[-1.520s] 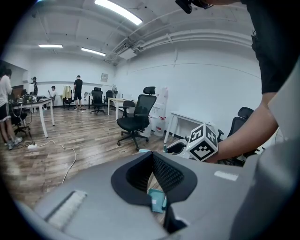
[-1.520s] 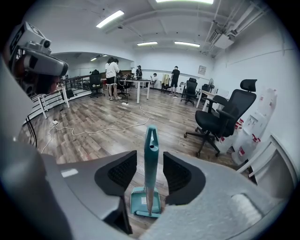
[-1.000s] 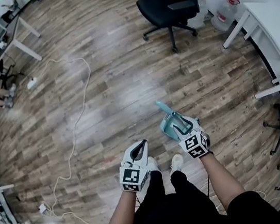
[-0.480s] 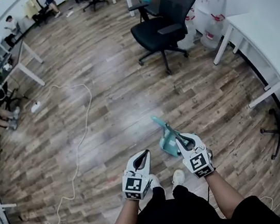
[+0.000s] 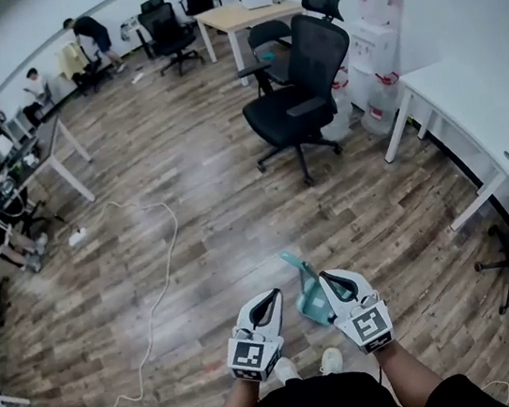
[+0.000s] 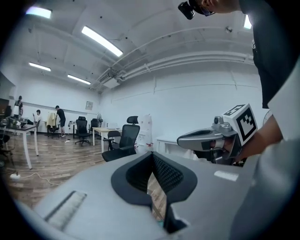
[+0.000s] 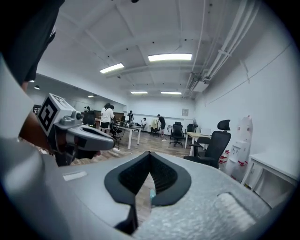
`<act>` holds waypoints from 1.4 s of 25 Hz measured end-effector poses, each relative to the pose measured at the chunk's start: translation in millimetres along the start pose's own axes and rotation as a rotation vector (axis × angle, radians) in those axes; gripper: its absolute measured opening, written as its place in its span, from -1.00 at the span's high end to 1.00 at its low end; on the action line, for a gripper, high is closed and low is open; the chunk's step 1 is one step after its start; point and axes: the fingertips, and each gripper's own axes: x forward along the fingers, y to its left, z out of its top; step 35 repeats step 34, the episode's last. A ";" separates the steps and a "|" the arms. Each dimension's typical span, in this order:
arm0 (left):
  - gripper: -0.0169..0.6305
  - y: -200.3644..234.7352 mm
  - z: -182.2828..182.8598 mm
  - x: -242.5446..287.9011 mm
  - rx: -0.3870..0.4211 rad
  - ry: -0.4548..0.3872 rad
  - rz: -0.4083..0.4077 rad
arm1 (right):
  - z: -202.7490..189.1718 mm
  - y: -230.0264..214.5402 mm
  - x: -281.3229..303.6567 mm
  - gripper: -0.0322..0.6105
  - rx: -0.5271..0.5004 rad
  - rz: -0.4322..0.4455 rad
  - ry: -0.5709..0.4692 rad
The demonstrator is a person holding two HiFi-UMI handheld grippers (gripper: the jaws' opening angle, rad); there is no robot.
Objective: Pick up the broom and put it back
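Observation:
A teal hand broom (image 5: 307,295) hangs above the wood floor, gripped at its upper end by my right gripper (image 5: 329,281). In the right gripper view the jaws are shut, with a thin teal strip of the broom (image 7: 152,193) showing between the pads. My left gripper (image 5: 270,297) is held level just left of the broom, shut and empty. In the left gripper view the jaw tips meet and only floor shows behind them. Each gripper view shows the other gripper alongside: the right gripper (image 6: 209,138) and the left gripper (image 7: 86,136).
A black office chair (image 5: 299,101) stands a little ahead, with water jugs (image 5: 376,11) behind it. A white table (image 5: 471,108) runs along the right. A white cable (image 5: 151,270) snakes over the floor at left. Desks with people line the far left.
Both grippers have risen. The right one has shut on the teal broom and lifted it off the floor. The head view has tipped up to show more of the room.

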 end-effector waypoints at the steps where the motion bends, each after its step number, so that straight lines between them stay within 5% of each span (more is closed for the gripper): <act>1: 0.89 -0.6 7.4 -1.3 0.009 -0.017 -0.005 | 10.5 -1.0 -3.1 0.89 0.002 -0.010 -0.021; 9: 0.89 -4.5 57.8 -11.0 0.061 -0.126 -0.021 | 67.3 -7.2 -16.0 0.89 0.015 -0.065 -0.143; 19: 0.89 -4.8 71.8 -24.5 0.093 -0.158 -0.002 | 90.9 -6.6 -28.9 0.89 -0.003 -0.111 -0.182; 27: 0.89 -0.9 81.8 -28.1 0.090 -0.189 0.004 | 101.8 5.8 -28.3 0.89 -0.134 -0.075 -0.217; 35: 0.89 -4.3 87.1 -25.5 0.103 -0.197 0.000 | 100.1 -0.6 -28.8 0.89 -0.126 -0.086 -0.212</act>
